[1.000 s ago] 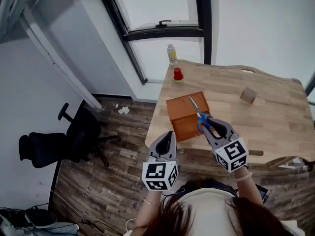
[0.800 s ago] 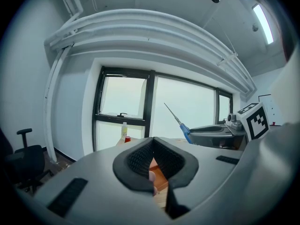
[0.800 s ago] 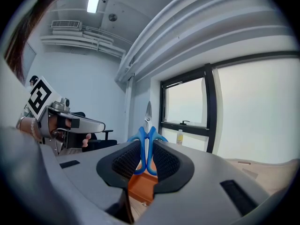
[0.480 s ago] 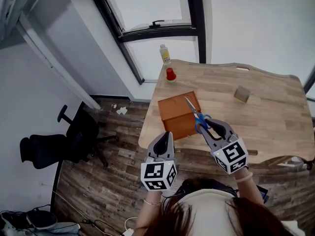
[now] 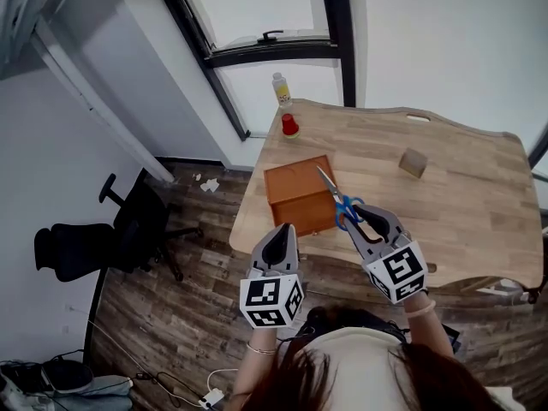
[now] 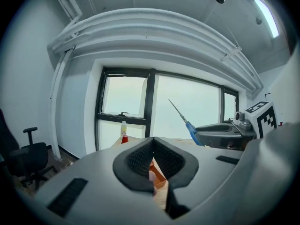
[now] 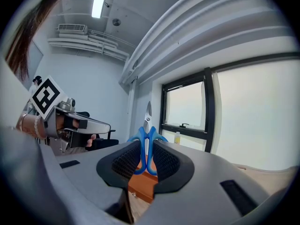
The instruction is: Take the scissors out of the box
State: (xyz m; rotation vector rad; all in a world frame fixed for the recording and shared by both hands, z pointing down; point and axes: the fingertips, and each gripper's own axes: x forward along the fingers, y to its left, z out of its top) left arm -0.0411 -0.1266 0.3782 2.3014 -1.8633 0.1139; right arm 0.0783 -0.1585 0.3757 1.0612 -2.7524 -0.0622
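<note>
The open orange wooden box (image 5: 295,197) stands near the table's left front corner. My right gripper (image 5: 360,223) is shut on the scissors (image 5: 336,200) by their blue handles (image 7: 146,146). It holds them in the air over the box's right edge, blades pointing away from me. In the right gripper view the handles sit between the pads (image 7: 164,159), with the box (image 7: 143,185) below. My left gripper (image 5: 278,240) hovers at the box's front left, jaws shut on nothing. In the left gripper view (image 6: 153,143) the scissors (image 6: 186,123) and the right gripper (image 6: 220,131) appear to the right.
On the wooden table (image 5: 462,212), a red object (image 5: 291,125) and a small bottle (image 5: 280,89) stand at the far left corner, and a small wooden block (image 5: 413,162) lies to the right. A black office chair (image 5: 86,247) stands on the floor at left.
The right gripper has kept its grip and carried the scissors slightly toward the box's right side. The whole view has shifted, so the table and box sit further left.
</note>
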